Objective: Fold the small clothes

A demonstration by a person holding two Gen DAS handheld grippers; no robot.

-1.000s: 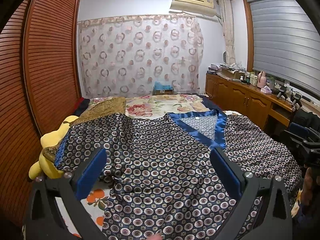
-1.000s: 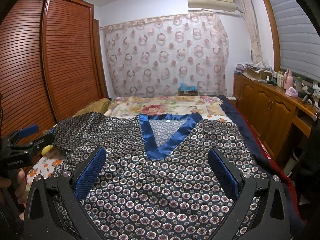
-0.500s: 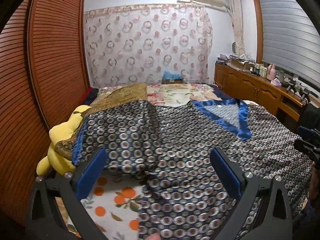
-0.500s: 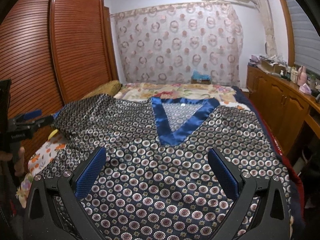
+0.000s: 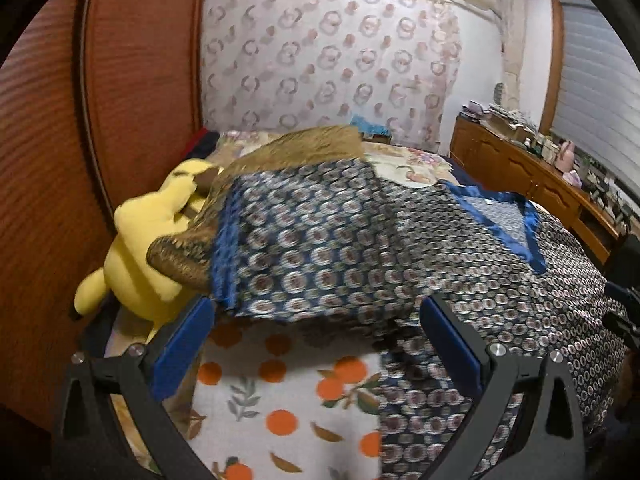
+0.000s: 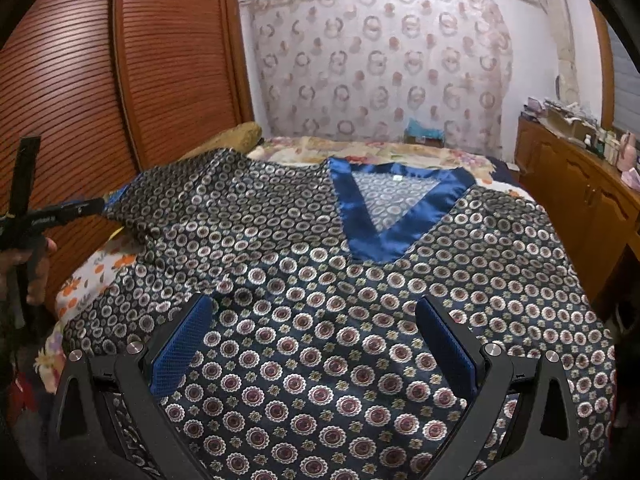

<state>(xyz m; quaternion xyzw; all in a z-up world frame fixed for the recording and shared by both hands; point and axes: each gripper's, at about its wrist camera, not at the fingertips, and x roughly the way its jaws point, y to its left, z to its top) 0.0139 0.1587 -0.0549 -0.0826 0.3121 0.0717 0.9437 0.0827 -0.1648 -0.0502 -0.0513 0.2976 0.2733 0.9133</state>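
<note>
A dark blue shirt [image 6: 320,292] with a circle print and a shiny blue V-collar [image 6: 384,236] lies spread flat on the bed. Its left sleeve [image 5: 304,248] with a blue cuff [image 5: 224,264] shows in the left wrist view. My left gripper [image 5: 316,336] is open and empty, just in front of the sleeve's lower edge, over the orange-print sheet [image 5: 288,400]. It also shows at the left of the right wrist view [image 6: 52,220], beside the sleeve end. My right gripper [image 6: 312,340] is open and empty above the shirt's lower body.
A yellow plush toy [image 5: 148,240] and a brown-gold pillow [image 5: 288,152] lie at the bed's left side against the wooden wardrobe [image 6: 80,100]. A wooden sideboard [image 6: 580,200] runs along the right. A patterned curtain [image 6: 380,68] hangs behind the bed.
My left gripper has swung left and closer to the sleeve and the plush toy. My right gripper has come lower and closer over the shirt. Both stay open.
</note>
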